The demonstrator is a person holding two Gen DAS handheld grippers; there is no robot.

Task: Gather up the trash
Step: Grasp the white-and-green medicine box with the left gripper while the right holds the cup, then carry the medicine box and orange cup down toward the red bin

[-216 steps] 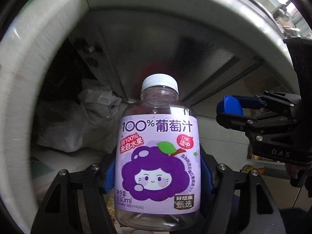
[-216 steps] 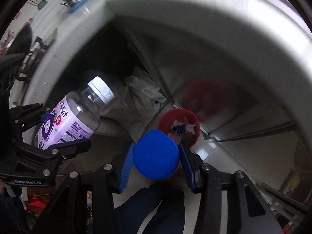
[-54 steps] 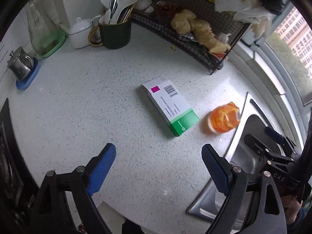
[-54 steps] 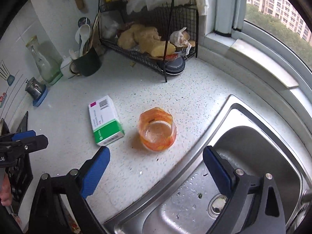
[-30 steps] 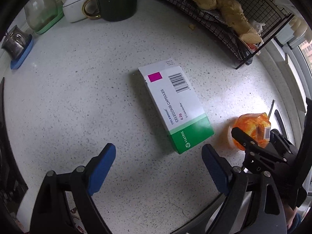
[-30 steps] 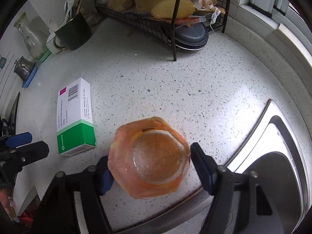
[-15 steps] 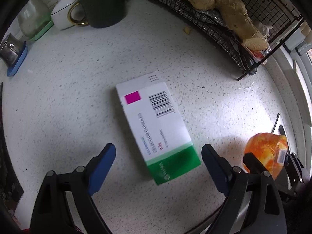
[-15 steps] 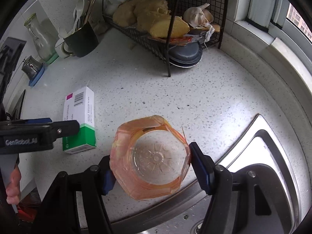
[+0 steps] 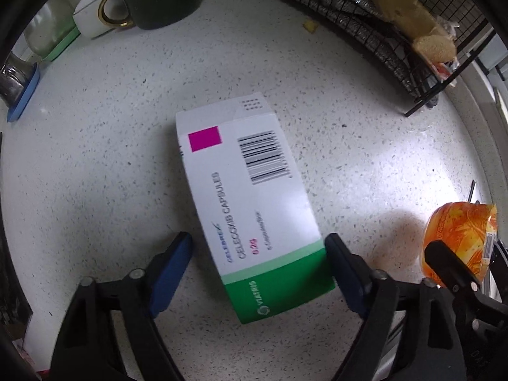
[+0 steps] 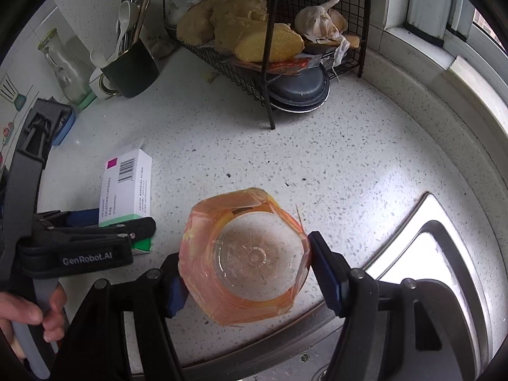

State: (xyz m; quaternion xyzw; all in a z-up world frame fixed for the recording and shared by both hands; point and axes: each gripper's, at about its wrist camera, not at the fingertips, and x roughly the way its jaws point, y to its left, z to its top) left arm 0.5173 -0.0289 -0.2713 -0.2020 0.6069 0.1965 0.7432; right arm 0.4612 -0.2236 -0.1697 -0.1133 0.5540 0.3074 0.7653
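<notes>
White/green box (image 9: 254,209) w/ magenta square; orange cup (image 10: 244,262)

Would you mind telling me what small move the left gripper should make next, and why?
Probably finish closing on the medicine box. The left gripper is closing with the box's green end between its fingers, which do not yet clearly press it. The box lies flat on the countertop, and the right gripper already holds the orange plastic cup.

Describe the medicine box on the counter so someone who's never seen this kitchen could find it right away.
On the speckled white countertop, left of the steel sink and in front of the black wire rack, lies a flat capsule box. Unlike the orange plastic cup beside it, it is white with a green end, barcode and magenta square.
</notes>
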